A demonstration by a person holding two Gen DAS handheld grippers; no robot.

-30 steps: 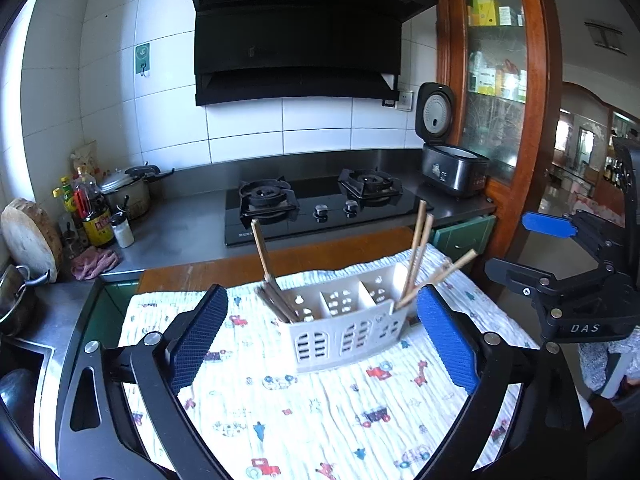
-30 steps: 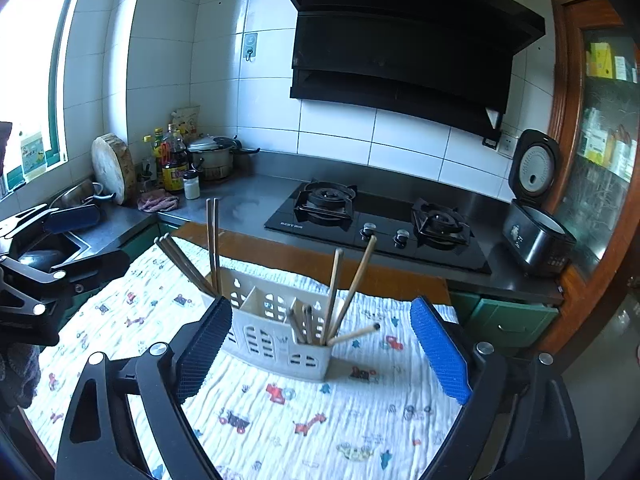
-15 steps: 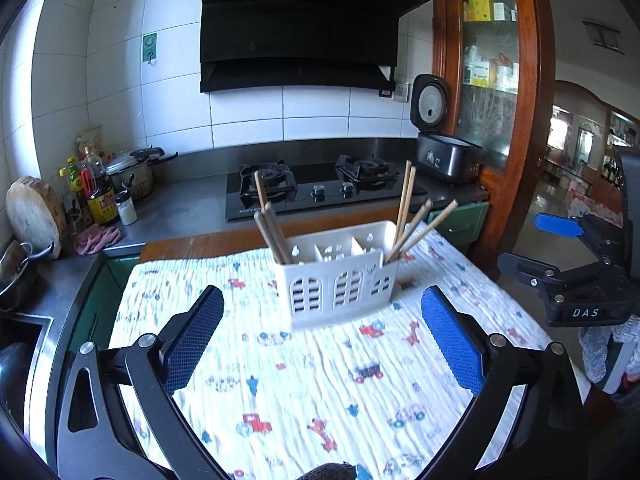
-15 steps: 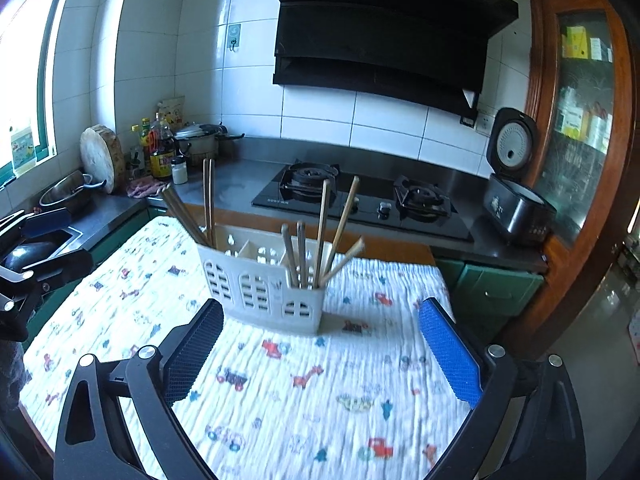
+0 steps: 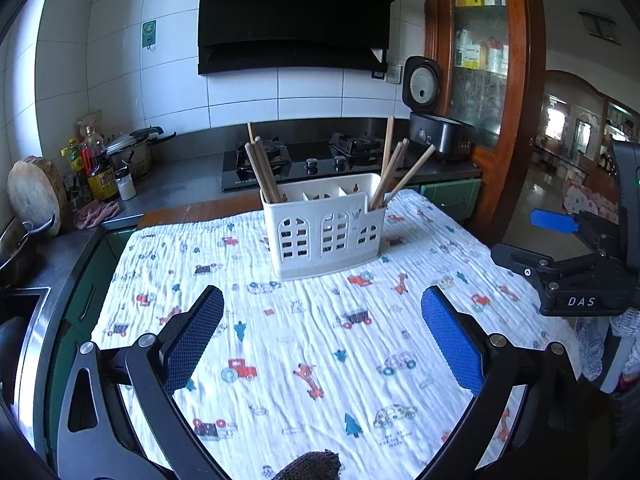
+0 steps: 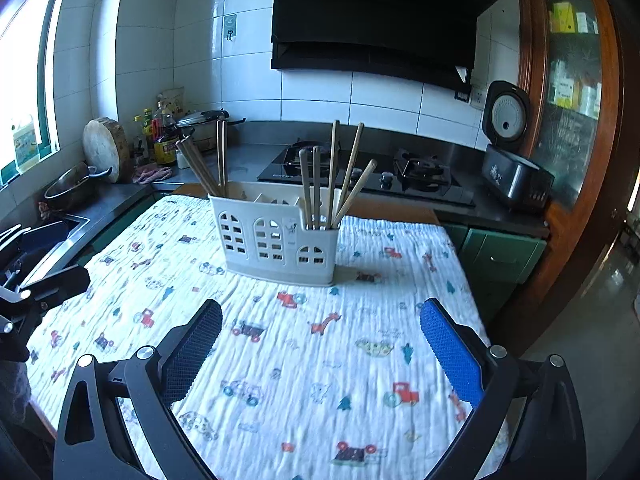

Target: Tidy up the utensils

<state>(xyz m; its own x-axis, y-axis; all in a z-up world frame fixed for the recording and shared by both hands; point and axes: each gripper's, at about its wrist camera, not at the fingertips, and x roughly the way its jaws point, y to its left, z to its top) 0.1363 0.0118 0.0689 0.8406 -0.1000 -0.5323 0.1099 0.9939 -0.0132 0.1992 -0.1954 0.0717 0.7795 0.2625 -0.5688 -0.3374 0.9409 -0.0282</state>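
Far left along the back wall: a round wooden chopping block (image 5: 35, 192) beside sauce bottles (image 5: 98, 168) and a lidded pot (image 5: 132, 150); then a black gas hob (image 5: 308, 160) under a dark extractor hood (image 5: 296, 20); then an open rice cooker (image 5: 434, 128) against a wood-framed glass cabinet (image 5: 484, 60). In front, a counter draped in a white cloth (image 5: 304, 344) printed with small cars and trees, wrinkled but lying flat. Toward the far middle of the cloth, upright, a white slotted utensil caddy (image 5: 326, 230); dark chopsticks (image 5: 262, 172) leaning in its left compartment, lighter chopsticks (image 5: 396, 172) fanned out of its right one; middle compartments' contents not visible. Bare cloth all around the caddy, widest on the near side; left cloth edge dropping toward a steel sink (image 6: 60, 240), right edge falling off to open floor. Left tool (image 5: 322, 344) spread wide over the near cloth, holding nothing, well apart from the caddy. Right tool (image 6: 320, 352) likewise wide open and empty, seen again in the left view at the right margin. Only from the right wrist: a bright window (image 6: 24, 80) and a pan (image 6: 74, 188) by the sink; only from the left wrist: a doorway into a further room (image 5: 576, 140).
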